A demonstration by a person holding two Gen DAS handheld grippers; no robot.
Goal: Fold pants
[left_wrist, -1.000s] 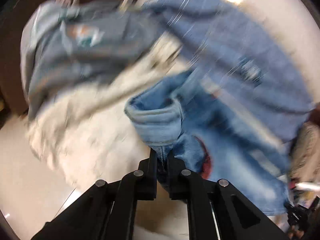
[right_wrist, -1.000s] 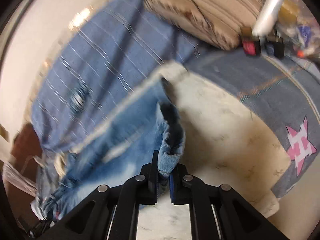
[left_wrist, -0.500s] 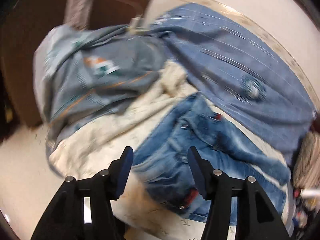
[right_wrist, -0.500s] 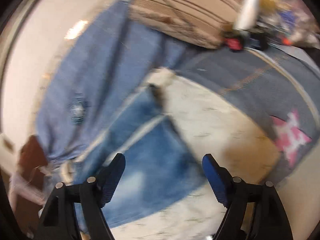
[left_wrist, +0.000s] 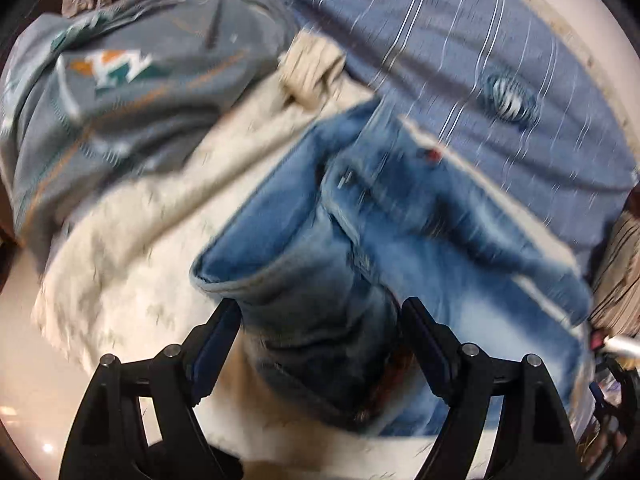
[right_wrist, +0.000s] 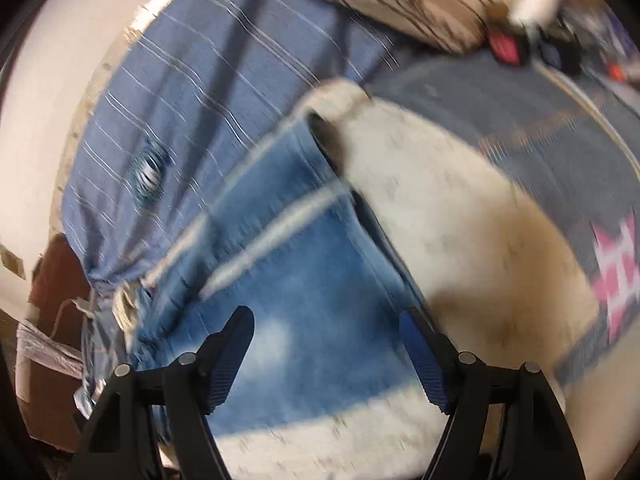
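— Listing the left side first: what are you holding there?
— Nothing. You are holding the left claw [left_wrist: 320,336] with its jaws spread wide, and the pants [left_wrist: 400,240], blue washed denim, are bulging up between the two fingers without being pinched.

— Where are the pants lying?
— They are lying on a cream cloth [left_wrist: 132,240], which is resting over a grey blanket [left_wrist: 120,92] with an orange and teal emblem. A blue striped sheet [left_wrist: 500,60] is running along their far edge.

— And the right side?
— You are keeping the right claw [right_wrist: 326,340] spread wide too, gripping nothing. It is hovering over a flat blue panel of the pants [right_wrist: 304,300]; whether the fingers are touching the denim is unclear, as the view is blurring.

— Other items in the right view?
— The cream cloth [right_wrist: 480,240] is sitting just beside the denim, the grey blanket [right_wrist: 540,128] is showing a pink emblem, and a striped beige cushion [right_wrist: 420,4] is sitting beyond the sheet [right_wrist: 200,80].
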